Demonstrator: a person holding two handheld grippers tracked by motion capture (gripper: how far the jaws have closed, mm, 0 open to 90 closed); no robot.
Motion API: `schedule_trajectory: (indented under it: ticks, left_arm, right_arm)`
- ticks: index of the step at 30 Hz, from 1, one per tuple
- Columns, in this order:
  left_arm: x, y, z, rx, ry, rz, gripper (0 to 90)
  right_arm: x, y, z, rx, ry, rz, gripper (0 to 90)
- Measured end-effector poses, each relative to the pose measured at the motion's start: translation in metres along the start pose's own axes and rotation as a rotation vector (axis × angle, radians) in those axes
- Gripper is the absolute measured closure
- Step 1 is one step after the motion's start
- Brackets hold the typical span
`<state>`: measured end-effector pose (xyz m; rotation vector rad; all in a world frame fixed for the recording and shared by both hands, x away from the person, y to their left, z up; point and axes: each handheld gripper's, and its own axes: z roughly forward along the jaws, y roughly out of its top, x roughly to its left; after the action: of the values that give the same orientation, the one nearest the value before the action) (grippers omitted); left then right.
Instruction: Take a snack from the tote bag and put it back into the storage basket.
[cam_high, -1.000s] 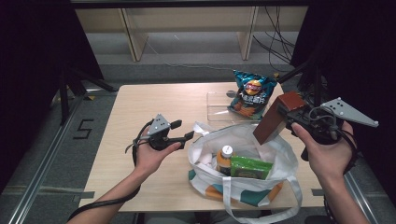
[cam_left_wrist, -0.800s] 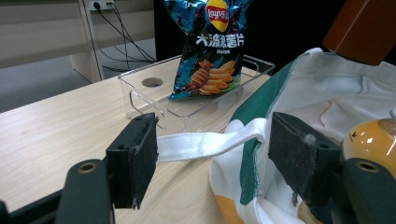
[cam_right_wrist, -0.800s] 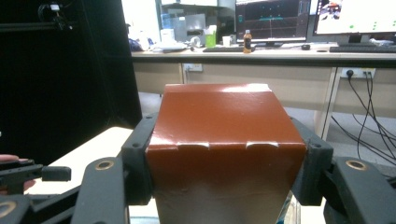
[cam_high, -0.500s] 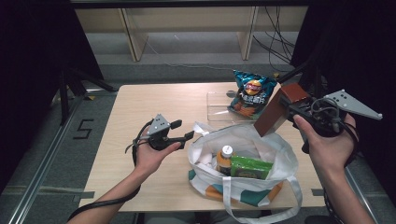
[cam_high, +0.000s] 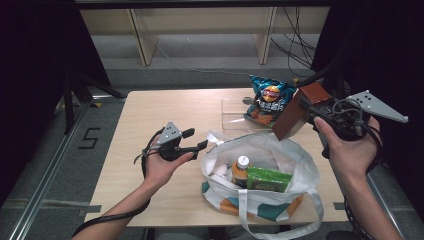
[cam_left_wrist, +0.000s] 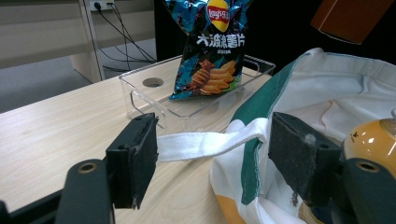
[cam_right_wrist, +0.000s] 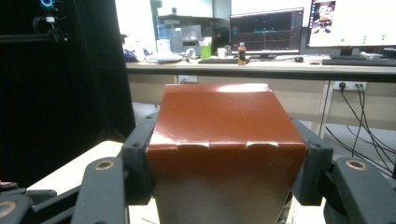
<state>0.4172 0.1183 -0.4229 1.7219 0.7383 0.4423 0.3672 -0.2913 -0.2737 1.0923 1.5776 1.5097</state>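
Since the earlier frame the right gripper (cam_high: 314, 111) w/ its brown box (cam_high: 296, 111) has shifted a bit up & toward the far right, box now over the right edge of the table (cam_high: 165, 112) beside the chip bag (cam_high: 268, 100) instead of over the tote bag (cam_high: 280, 155). Left gripper (cam_high: 196, 140) hasn't moved

Right gripper: jaws clamped on both sides of the box, seen close in the right gripper view (cam_right_wrist: 224, 140); box held in the air, tilted, well above the tote's far right rim

Left gripper: jaws wide apart, nothing pinched. It sits low over the table just left of the tote, pointing at it. In the left gripper view a white strap (cam_left_wrist: 205, 142) of the tote runs across btwn the jaws, but pads aren't pressing on it

Tote stands open at the near right of the table, w/ a bottle (cam_high: 240, 170) & a green packet (cam_high: 268, 178) inside. Chip bag leans in a clear tray (cam_high: 232, 112) at the far right, behind the tote
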Motion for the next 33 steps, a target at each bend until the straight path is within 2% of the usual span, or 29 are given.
schedule_trajectory:
  ticks: [2, 4, 5, 6, 8, 10, 15, 22, 23, 24, 33]
  left_arm:
    - [0.000, 0.000, 0.000, 0.000, 0.001, -0.002, 32.3]
    - [0.000, 0.000, 0.000, 0.001, 0.001, -0.002, 32.3]
    - [0.000, 0.000, 0.000, 0.000, 0.000, -0.001, 32.3]
    - [0.000, 0.000, 0.000, 0.000, 0.000, -0.001, 32.3]
    - [0.000, 0.000, 0.000, 0.000, 0.000, -0.002, 32.3]
    - [0.000, 0.000, 0.000, -0.003, 0.001, -0.002, 32.3]
    - [0.001, 0.000, 0.000, -0.002, 0.001, -0.002, 32.3]
    - [0.001, 0.000, 0.000, 0.000, 0.002, -0.006, 32.3]
    - [0.001, 0.000, 0.000, 0.000, 0.003, -0.005, 32.3]
    - [0.001, 0.000, 0.000, 0.000, 0.002, -0.005, 32.3]
    - [0.001, 0.000, 0.000, -0.001, 0.002, -0.005, 32.3]
  right_arm:
    - [-0.001, 0.001, 0.001, 0.002, -0.002, -0.001, 39.3]
    - [0.001, 0.002, 0.003, -0.006, -0.009, 0.018, 39.3]
    - [-0.001, 0.002, 0.004, 0.000, -0.002, -0.001, 39.3]
    - [0.000, 0.002, 0.005, -0.003, -0.007, 0.009, 39.3]
    - [-0.001, 0.002, 0.007, 0.001, -0.004, -0.007, 39.3]
    - [0.000, 0.002, 0.008, 0.004, -0.009, 0.009, 39.3]
    - [-0.003, 0.002, 0.013, -0.004, -0.014, -0.005, 39.3]
    - [-0.006, 0.001, 0.018, -0.002, -0.027, 0.003, 39.2]
    - [-0.005, 0.001, 0.018, 0.005, -0.029, 0.021, 39.2]
    - [-0.007, 0.001, 0.020, 0.000, -0.027, 0.002, 39.2]
    - [-0.010, 0.000, 0.027, 0.002, -0.043, -0.003, 39.3]
